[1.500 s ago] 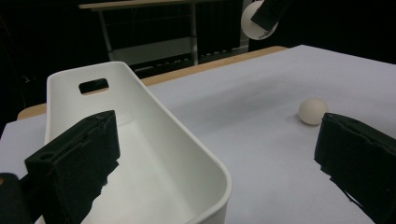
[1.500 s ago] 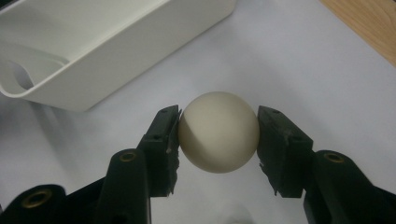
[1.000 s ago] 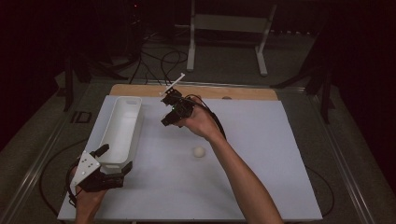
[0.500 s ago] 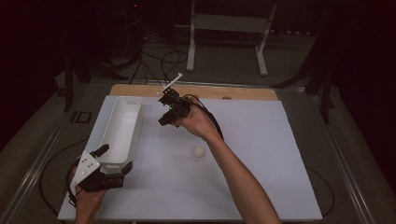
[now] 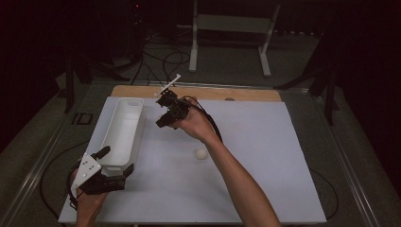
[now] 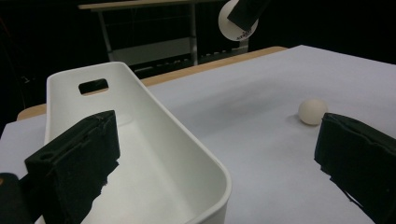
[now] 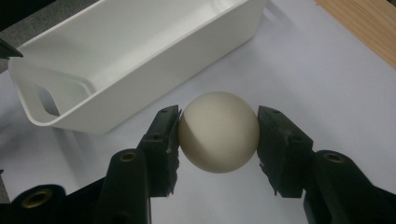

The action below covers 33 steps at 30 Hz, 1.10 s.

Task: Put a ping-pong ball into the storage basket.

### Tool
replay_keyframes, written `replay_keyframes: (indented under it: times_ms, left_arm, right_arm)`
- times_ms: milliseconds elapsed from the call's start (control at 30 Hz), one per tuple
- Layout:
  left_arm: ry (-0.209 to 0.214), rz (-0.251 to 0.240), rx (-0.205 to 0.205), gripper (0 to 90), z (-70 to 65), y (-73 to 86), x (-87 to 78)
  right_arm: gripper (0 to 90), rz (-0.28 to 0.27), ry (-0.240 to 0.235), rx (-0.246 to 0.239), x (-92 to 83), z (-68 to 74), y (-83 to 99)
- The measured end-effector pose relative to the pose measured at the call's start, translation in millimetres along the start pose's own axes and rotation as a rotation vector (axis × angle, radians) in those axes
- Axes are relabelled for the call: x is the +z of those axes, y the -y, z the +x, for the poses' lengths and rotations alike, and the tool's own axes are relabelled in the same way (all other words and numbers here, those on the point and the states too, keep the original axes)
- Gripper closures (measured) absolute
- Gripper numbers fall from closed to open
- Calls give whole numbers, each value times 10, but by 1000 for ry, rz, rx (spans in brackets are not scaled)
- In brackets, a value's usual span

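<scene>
**Carrying the ball to the bin without losing it**

The right claw [image 7: 218, 135] is clamped on a cream ball [image 7: 218, 138], one black pad pressing each side near its widest line. That hold is centred, so the squeeze should simply be kept as it is; a smooth round ball would likely pop out if the pads slid above or below that line. From the high view the right claw [image 5: 171, 109] hangs above the surface [image 5: 265, 156] near its far edge, just beside the far end of the white bin [image 5: 122, 130], which lies along the left edge. The ball is therefore held in the air, off the surface and not yet over the bin.

The step in hand looks like a drop into the bin. Done well, it means carrying the ball sideways over the bin's near wall [image 7: 140, 70], keeping it above the rim, and letting go only once it is over the open floor, low enough that it does not bounce out.

The left claw [image 6: 215, 154] has its pads apart, straddling the bin's end wall at the near left corner: one pad [image 6: 77, 163] stands inside the bin, the other [image 6: 359, 163] outside. Whether that inner pad touches the wall is hard to tell, so the bin may not be braced against a knock.

A second ball [image 5: 202, 154] rests on the surface near its middle, well apart from both claws.
</scene>
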<state>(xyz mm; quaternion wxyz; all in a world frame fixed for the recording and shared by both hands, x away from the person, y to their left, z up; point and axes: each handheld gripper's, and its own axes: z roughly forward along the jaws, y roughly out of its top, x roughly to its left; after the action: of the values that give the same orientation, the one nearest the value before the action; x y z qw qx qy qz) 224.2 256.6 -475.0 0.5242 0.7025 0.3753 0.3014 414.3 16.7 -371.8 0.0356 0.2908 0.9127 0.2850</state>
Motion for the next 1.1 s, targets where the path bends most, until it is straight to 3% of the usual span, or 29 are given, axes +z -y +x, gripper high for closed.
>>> replay_keyframes:
  times_ms: [1100]
  left_arm:
    - [2,-1,2,7,-5,0,2]
  right_arm:
    - [503,-46,-23,14,103,95,-98]
